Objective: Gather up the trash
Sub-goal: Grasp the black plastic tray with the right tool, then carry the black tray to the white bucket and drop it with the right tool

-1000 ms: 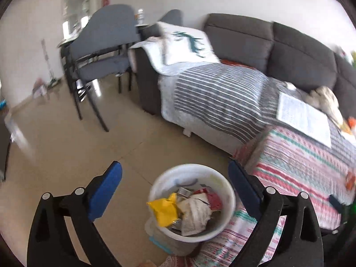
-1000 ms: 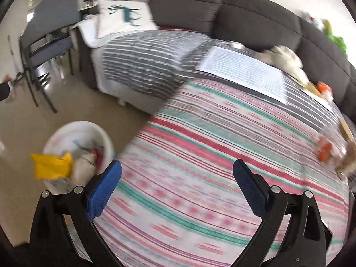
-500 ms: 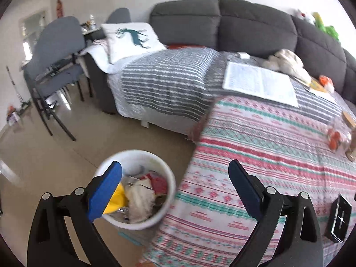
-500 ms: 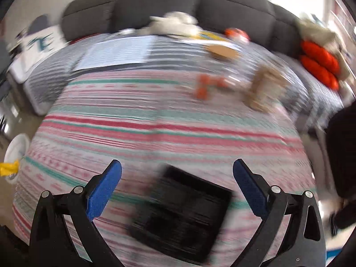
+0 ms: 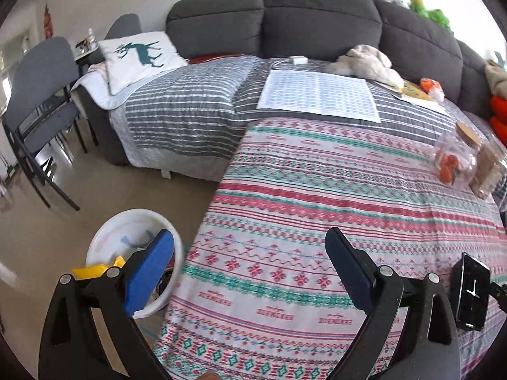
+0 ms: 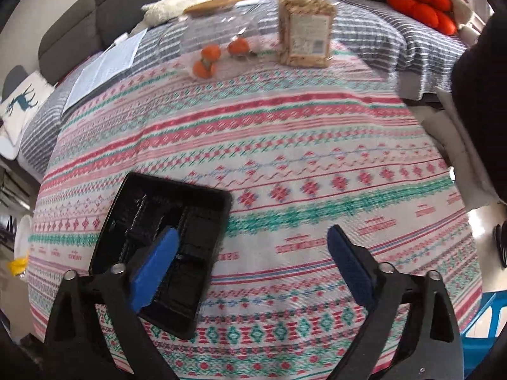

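Note:
A black plastic tray (image 6: 164, 240) lies on the patterned tablecloth (image 6: 285, 158) near the front edge; it also shows at the right in the left wrist view (image 5: 470, 291). My right gripper (image 6: 250, 262) is open and empty, its left finger over the tray. My left gripper (image 5: 250, 269) is open and empty above the table's left edge. A white bin (image 5: 114, 237) with yellow trash (image 5: 92, 269) stands on the floor left of the table.
A clear jar with orange fruit (image 6: 218, 47) and a jar of snacks (image 6: 305, 28) stand at the table's far side. A grey sofa (image 5: 317, 15) with striped blanket, a paper sheet (image 5: 317, 95), pillow and toys lies behind. Grey chairs (image 5: 35, 95) stand left.
Both grippers swung right, away from the bin and over the table. The right gripper has come closer to the black tray, which now lies under its left finger.

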Motion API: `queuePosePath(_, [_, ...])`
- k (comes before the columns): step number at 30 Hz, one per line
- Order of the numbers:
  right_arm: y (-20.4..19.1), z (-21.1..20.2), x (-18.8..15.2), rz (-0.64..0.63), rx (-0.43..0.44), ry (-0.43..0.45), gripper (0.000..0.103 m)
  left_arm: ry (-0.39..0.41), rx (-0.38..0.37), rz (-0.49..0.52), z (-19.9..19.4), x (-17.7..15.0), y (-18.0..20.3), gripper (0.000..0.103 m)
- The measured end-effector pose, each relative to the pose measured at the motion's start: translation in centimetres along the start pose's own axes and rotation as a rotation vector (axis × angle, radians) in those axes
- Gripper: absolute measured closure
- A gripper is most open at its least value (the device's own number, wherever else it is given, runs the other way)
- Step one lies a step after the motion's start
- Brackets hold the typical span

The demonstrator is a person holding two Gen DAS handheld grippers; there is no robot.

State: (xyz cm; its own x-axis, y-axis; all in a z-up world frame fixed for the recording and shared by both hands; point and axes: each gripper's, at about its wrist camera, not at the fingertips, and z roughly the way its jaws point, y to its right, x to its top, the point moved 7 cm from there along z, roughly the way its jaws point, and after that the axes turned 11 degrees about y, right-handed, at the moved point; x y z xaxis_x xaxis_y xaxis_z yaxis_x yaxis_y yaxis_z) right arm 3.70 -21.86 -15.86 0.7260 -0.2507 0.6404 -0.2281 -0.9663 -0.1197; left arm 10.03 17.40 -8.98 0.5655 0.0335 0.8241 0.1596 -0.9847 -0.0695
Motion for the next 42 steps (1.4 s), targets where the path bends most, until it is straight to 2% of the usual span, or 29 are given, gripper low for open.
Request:
queuePosePath(3, [-1.0,1.0,-0.8,-0.031,0.015,-0.04,0.044,0.009,-0.005,0.039,-0.2,-0.2,0.9,0.01])
queuePosePath(5, [-1.1,1.2,-1.0,-0.028,0.025,-0.052,0.079,0.018,-0.001,0.058,-0.4,-0.2,1.1,0.01])
queuePosePath(6, [-1.2,1.2,-1.1,-0.022,0.038,-0.057,0.083,0.021,-0.001,0.063,-0.4,-0.2,1.1,0.01])
queuePosePath(7, [-1.3,1.2,-1.1,-0.013,0.055,-0.058,0.093,0.026,-0.002,0.065,-0.6,-0.2,1.1,0.01])
queuePosePath(8, [-1.5,1.1,-1.0,-0.011,0.064,-0.051,0.096,0.029,-0.004,0.065,-0.7,-0.2,1.0,0.01])
queuePosePath(13, [-2.5,0.1,-0.2,-0.02,0.083,0.001,0.099,0.043,-0.004,0.042,-1.2,0.1,-0.1,0.01])
queuePosePath(21, [-4.8,0.2,0.5,-0.044,0.107,0.024,0.099,0.047,0.017,0.017,-1.7,0.0,-2.2,0.01])
queuePosePath(30, [-9.2,0.2,1.4,-0.083,0.159,0.046,0.099,0.054,0.041,-0.017,-2.1,0.2,-4.7,0.01])
queuePosePath(37, [-15.3,0.9,2.0,-0.107,0.224,0.058,0.099,0.104,0.109,-0.043,-3.3,1.3,-8.4,0.01])
queuePosePath(42, [-22.4,0.4,2.7,-0.179,0.303,0.081,0.099,0.176,0.233,-0.091,-5.1,2.7,-13.8,0.01])
